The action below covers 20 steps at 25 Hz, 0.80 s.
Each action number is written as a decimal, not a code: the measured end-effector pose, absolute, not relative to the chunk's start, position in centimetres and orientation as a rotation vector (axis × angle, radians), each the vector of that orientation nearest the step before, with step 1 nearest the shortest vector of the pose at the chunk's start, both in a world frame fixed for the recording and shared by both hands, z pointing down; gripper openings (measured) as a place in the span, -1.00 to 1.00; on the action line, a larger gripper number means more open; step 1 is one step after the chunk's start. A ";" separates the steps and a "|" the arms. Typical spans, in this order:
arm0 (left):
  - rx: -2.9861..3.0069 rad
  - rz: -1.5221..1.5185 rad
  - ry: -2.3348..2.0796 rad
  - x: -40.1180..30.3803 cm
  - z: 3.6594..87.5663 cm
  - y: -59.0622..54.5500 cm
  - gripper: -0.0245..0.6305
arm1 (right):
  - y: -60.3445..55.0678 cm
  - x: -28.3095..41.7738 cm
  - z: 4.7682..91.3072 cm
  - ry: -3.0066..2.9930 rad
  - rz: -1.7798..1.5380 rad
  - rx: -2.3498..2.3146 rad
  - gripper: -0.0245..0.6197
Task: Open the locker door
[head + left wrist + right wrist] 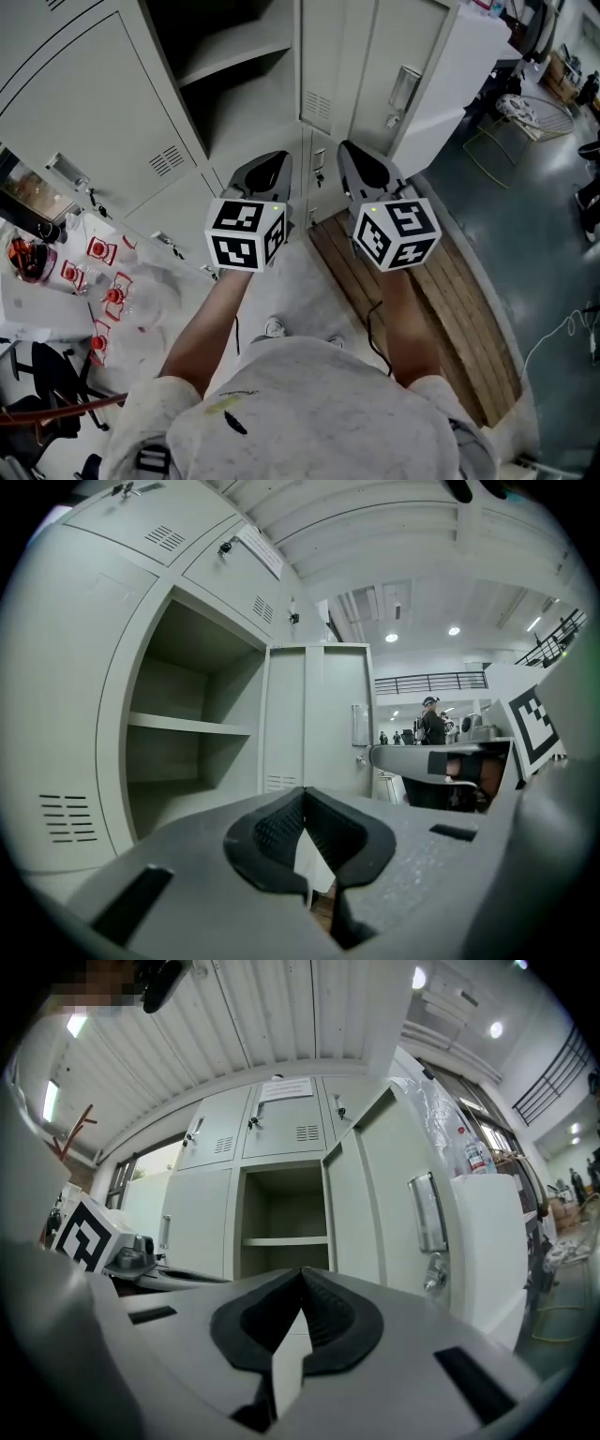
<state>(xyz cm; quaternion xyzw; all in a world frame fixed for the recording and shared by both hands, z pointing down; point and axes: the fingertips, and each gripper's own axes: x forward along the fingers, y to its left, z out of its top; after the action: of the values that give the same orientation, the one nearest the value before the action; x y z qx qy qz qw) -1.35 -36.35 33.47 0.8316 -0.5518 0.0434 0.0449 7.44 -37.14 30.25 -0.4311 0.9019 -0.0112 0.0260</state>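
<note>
Fingers together on left gripper, right gripper (both empty), locker door open

Dark grey floor, wooden slatted platform lying on it at right, white cable trailing far right, white table at left carrying red-and-white packets and crumpled clear plastic, shelf inside the open locker

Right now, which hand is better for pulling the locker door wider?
Right, probably. The open door and its handle stand on the side of the right tool, nearer it; the left tool faces the open shelves. Both tools are shut, empty.
</note>
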 end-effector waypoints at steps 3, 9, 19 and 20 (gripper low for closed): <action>2.523 0.132 -1.700 -2.0 33.6 -36.0 -0.91 | -36.9 6.8 30.7 2.812 -0.042 -1.315 -0.91; 2.505 0.127 -1.719 -2.7 33.7 -35.5 -0.90 | -36.3 5.9 31.1 2.832 -0.051 -1.284 -0.91; 2.504 0.129 -1.709 -2.7 33.8 -35.3 -0.91 | -36.0 5.7 31.3 2.838 -0.054 -1.278 -0.91; 2.504 0.129 -1.707 -2.7 33.9 -35.3 -0.91 | -36.0 5.7 31.3 2.837 -0.055 -1.279 -0.91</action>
<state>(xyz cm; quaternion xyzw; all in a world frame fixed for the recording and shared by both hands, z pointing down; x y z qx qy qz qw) -2.71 -35.33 33.85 0.8243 -0.5620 0.0424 0.0539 5.74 -35.99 31.29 -0.4108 0.9114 -0.0175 0.0144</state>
